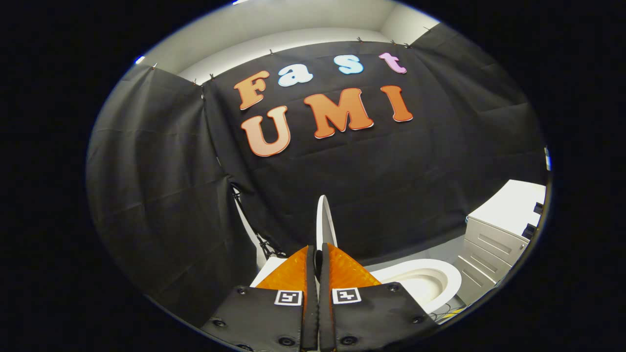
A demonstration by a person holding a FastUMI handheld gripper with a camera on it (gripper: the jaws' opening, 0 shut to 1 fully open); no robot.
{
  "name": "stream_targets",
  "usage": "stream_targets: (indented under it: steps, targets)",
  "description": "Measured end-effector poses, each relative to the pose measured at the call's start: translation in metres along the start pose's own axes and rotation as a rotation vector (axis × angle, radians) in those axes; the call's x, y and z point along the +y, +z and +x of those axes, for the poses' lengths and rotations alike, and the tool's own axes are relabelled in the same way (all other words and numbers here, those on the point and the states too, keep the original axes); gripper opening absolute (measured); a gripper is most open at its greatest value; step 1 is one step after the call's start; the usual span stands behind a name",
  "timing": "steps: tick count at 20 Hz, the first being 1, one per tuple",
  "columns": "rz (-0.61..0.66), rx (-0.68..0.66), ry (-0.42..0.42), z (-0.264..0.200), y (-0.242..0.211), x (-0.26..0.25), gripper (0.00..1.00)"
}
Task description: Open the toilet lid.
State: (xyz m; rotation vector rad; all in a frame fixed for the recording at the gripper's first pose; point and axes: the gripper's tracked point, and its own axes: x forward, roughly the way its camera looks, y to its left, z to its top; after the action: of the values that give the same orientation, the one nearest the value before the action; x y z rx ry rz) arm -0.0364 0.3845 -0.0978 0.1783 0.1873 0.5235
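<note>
Gripper (318, 254): both fingers drawn in close, with a thin white edge between them; that edge belongs to the lid (324, 222), which rises out of the gap between the fingertips and stands upright, seen edge-on; both fingers press on the lid, one on each face; jaws narrow, holding the lid.

Lid position: raised, standing upright just ahead of the fingertips and against the dark cloth wall (391, 186) behind it; its top edge is rounded.

Bowl (420, 281): white, open, lying to the right of the fingers and lower than the lid; its rim and pale inner basin are exposed; part of it is hidden behind the right finger.

Cabinet (499, 234): white, with drawer fronts, standing to the right of the bowl and apart from it; a strip of grey floor (440, 252) shows between bowl, cabinet and cloth wall.
</note>
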Motion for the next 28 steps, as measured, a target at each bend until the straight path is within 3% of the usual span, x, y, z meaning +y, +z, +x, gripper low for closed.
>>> stream_targets:
  steps: [22, 23, 28]
  targets:
    - [-0.123, 0.076, 0.225, 0.008, -0.049, 0.111, 0.09]
    - [-0.125, 0.091, 0.234, 0.009, -0.054, 0.115, 0.14]
    - [-0.144, 0.12, 0.279, 0.011, -0.053, 0.12, 0.19]
